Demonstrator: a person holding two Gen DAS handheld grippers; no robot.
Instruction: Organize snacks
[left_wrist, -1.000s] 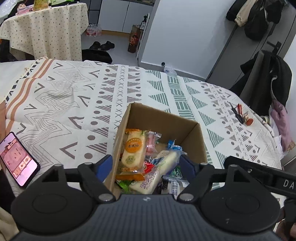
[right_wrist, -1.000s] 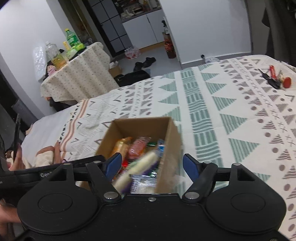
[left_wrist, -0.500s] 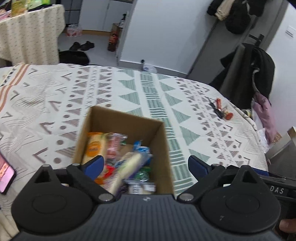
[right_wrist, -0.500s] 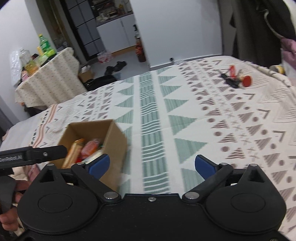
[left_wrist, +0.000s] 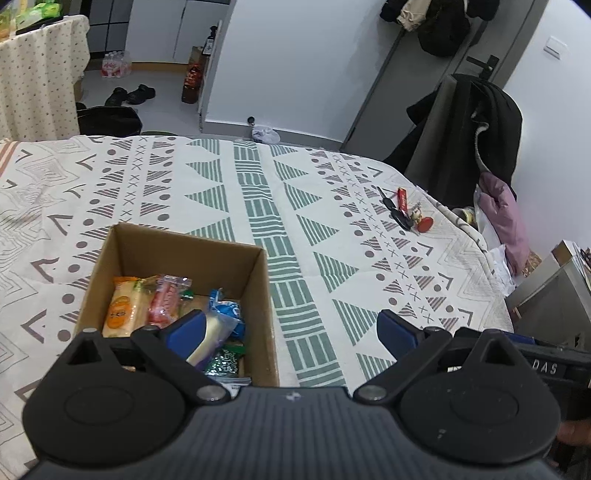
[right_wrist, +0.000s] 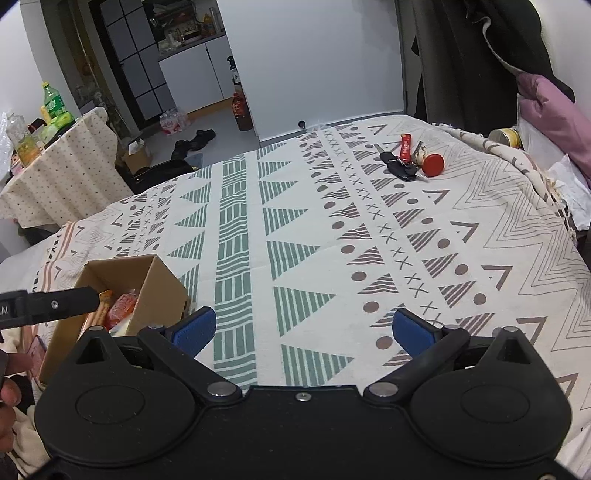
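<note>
An open cardboard box (left_wrist: 192, 254) sits on the patterned bedspread (left_wrist: 332, 229) and holds several wrapped snacks, among them an orange pack (left_wrist: 123, 312), a pink one (left_wrist: 166, 301) and a blue one (left_wrist: 227, 310). My left gripper (left_wrist: 290, 328) is open and empty, its left finger over the box, its right finger over bare cloth. In the right wrist view the box (right_wrist: 147, 291) lies at the lower left. My right gripper (right_wrist: 303, 328) stands open and empty above the cloth, to the right of the box.
A bunch of keys with a red tag and red disc (right_wrist: 410, 158) lies far right on the bed (left_wrist: 404, 212). Dark coats hang on a chair (left_wrist: 469, 133) past the bed's right edge. A cloth-covered table (right_wrist: 55, 173) with bottles stands at the left.
Both grippers have swung to the right. The box has slid from the middle toward the left of each view, and the keys have come into clearer sight. Both stay open.
</note>
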